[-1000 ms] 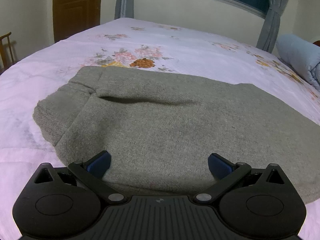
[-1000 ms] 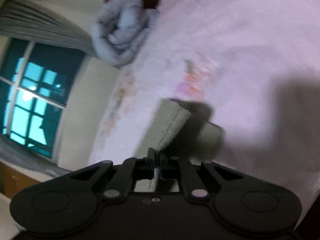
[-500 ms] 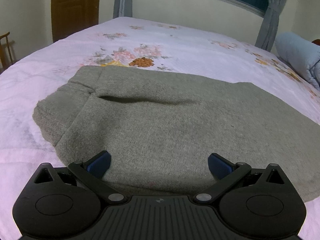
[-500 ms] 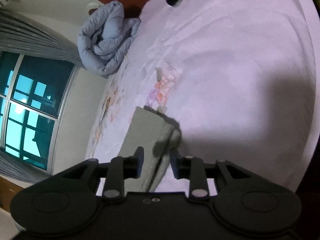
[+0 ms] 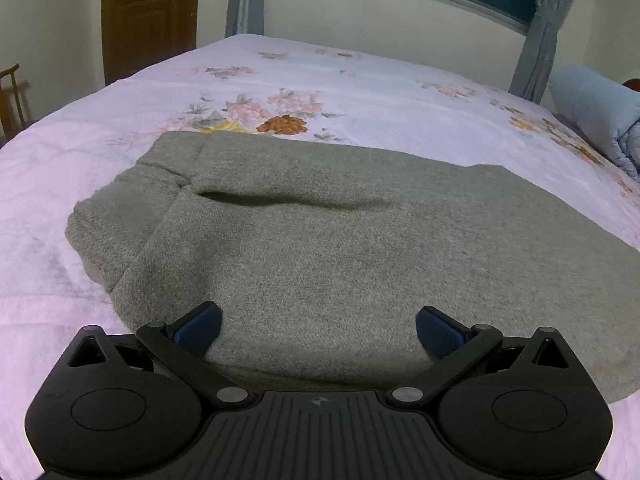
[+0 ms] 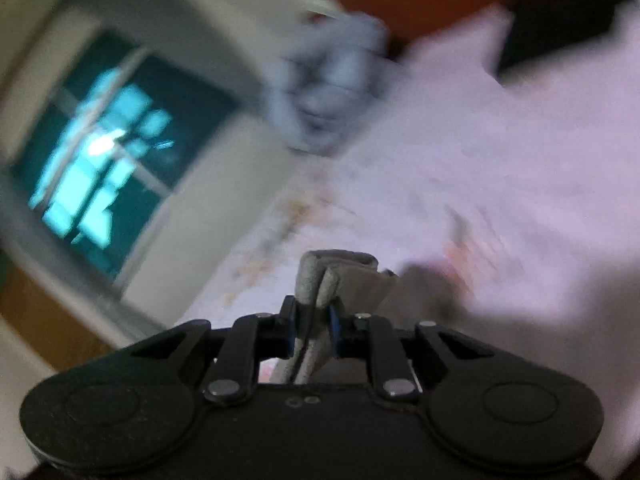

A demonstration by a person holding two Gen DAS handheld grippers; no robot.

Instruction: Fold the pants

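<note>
The right gripper (image 6: 314, 326) is clamped on a bunched fold of the grey pants (image 6: 320, 280), which is held above the bed (image 6: 500, 184); that view is blurred. The left gripper (image 5: 318, 326) is spread wide just above the pants (image 5: 320, 240), which are laid flat on the bed (image 5: 360, 92).

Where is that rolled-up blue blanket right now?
In the left wrist view the blue blanket lies at the far right edge of the bed, beyond the grey pants, below the curtain.
</note>
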